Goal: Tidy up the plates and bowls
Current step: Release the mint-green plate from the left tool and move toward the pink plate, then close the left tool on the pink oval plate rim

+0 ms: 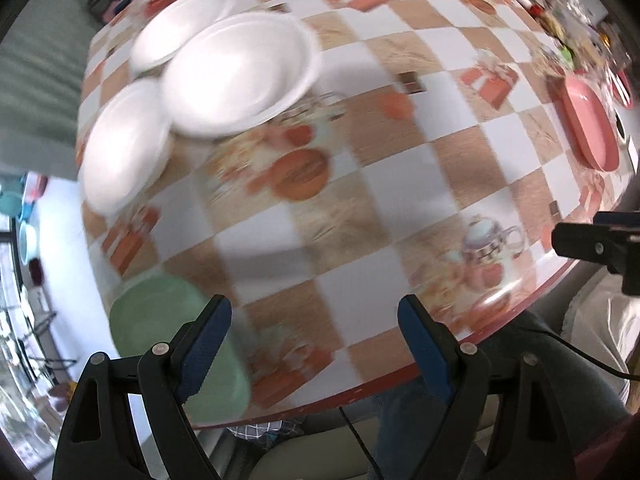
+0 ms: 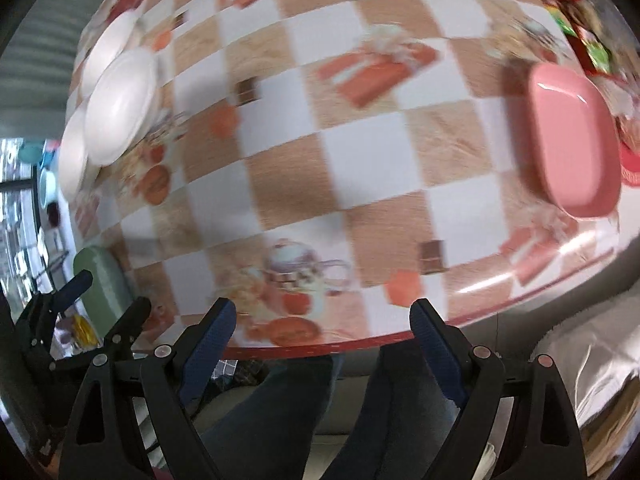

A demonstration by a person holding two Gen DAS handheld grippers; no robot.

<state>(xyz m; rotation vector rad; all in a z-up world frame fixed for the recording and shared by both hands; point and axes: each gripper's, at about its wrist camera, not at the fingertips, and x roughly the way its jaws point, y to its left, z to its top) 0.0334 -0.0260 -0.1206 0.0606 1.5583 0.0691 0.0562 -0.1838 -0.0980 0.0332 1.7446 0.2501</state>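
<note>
Three white plates lie at the table's far left: a large one (image 1: 236, 74), one behind it (image 1: 176, 34) and one nearer (image 1: 124, 144); they also show in the right wrist view (image 2: 120, 106). A green dish (image 1: 168, 332) sits at the near left edge, just ahead of my left gripper (image 1: 314, 312), which is open and empty. A pink oblong dish (image 2: 568, 140) lies at the right, also in the left wrist view (image 1: 588, 124). My right gripper (image 2: 322, 316) is open and empty above the table's near edge. The left gripper shows in the right wrist view (image 2: 108, 292).
A checked tablecloth with printed teapots covers the table (image 1: 400, 192). Colourful clutter (image 2: 576, 20) crowds the far right corner. The table's red front rim (image 2: 360, 342) runs just ahead of my right gripper, with a person's legs below. Both views are blurred.
</note>
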